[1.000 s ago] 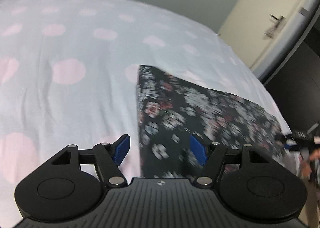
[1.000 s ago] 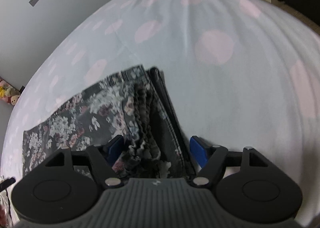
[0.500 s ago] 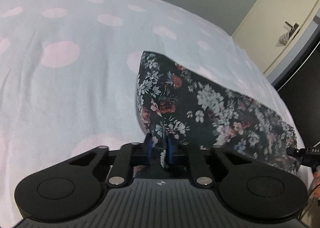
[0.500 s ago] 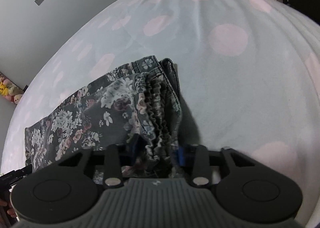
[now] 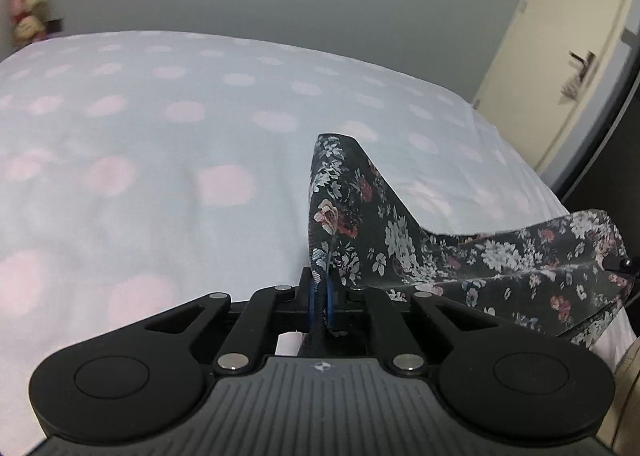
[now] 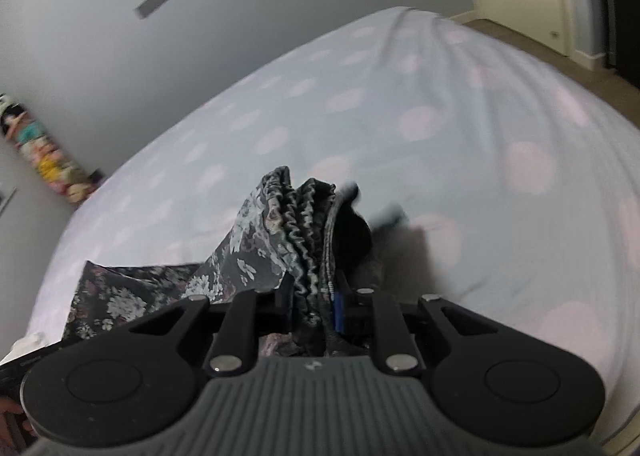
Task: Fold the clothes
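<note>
From the left wrist, the left gripper (image 5: 320, 306) is pinched on a thin end of the floral garment (image 5: 360, 216), which hangs lifted above the bed (image 5: 160, 176). From the right wrist, the right gripper (image 6: 316, 306) is clamped on the gathered waistband (image 6: 304, 224). To fold neatly, keep both ends level and taut, then lower evenly.

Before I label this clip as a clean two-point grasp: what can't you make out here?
- Left wrist view: the floral garment runs off the right edge, so its far end is cut off.
- Right wrist view: the dark fabric beside the gathered waistband is motion-blurred.
- Both views: the gripper bodies hide the cloth hanging underneath.
</note>
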`<state>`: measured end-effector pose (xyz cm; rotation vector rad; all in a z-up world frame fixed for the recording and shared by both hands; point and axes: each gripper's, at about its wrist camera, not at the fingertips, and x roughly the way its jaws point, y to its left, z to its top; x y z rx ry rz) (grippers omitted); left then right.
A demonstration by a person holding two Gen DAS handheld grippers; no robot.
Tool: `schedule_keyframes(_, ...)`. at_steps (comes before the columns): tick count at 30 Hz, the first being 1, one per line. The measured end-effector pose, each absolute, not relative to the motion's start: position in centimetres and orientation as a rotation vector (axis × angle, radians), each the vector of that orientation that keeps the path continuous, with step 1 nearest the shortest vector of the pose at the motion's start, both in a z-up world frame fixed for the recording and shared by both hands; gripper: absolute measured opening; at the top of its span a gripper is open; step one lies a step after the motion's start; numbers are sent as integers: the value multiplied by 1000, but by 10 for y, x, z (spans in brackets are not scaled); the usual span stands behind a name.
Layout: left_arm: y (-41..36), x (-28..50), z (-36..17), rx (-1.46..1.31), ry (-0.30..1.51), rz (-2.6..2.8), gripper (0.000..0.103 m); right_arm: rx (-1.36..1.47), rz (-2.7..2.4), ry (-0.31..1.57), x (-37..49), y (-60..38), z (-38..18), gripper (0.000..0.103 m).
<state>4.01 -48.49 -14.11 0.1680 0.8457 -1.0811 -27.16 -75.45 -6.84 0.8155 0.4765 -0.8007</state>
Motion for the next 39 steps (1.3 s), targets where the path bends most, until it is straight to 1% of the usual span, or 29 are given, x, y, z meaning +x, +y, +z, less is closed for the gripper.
schedule_keyframes(4, -438, 33, -114, 191, 809, -1017, 4, 842, -713, 478, -247, -708, -62, 19)
schedule_keyframes(7, -408, 30, -104, 201, 819, -958, 4, 884, -636, 467, -232, -665, -63, 19)
schedule_keyframes(12, -397, 25, -126, 228, 864, -908, 4, 928, -574, 511, -213, -608, -91, 19)
schedule_keyframes(16, -398, 21, -149, 245, 906, -876, 5, 958, -636, 575, -212, -598, -129, 20)
schedule_keyframes(19, -400, 19, -165, 257, 936, -852, 13, 946, -681, 595, -210, -597, -143, 21)
schedule_keyframes(20, -403, 20, -169, 261, 940, -843, 15, 929, -687, 603, -209, -597, -145, 24)
schedule_keyframes(21, -405, 19, -172, 259, 947, -839, 18, 905, -696, 615, -208, -595, -146, 30)
schedule_keyframes(23, -391, 22, -172, 256, 960, -815, 37, 854, -722, 648, -204, -591, -145, 37)
schedule_keyframes(25, -380, 18, -167, 258, 937, -756, 46, 812, -757, 670, -202, -592, -142, 42)
schedule_keyframes(26, -376, 15, -165, 259, 921, -726, 47, 798, -773, 673, -205, -591, -140, 45)
schedule_keyframes(30, -379, 0, -146, 202, 830, -732, 47, 716, -797, 627, -213, -576, -117, 44)
schedule_keyframes(32, -390, -2, -146, 194, 843, -781, 35, 651, -750, 623, -197, -562, -108, 40)
schedule_keyframes(33, -396, -3, -147, 196, 848, -799, 33, 632, -722, 627, -187, -556, -108, 37)
schedule_keyframes(34, -402, -4, -148, 198, 854, -816, 32, 615, -697, 632, -177, -550, -107, 36)
schedule_keyframes(36, -416, -4, -153, 197, 865, -846, 32, 586, -650, 653, -156, -536, -112, 30)
schedule_keyframes(39, -435, 1, -163, 201, 874, -853, 32, 565, -627, 702, -128, -523, -126, 29)
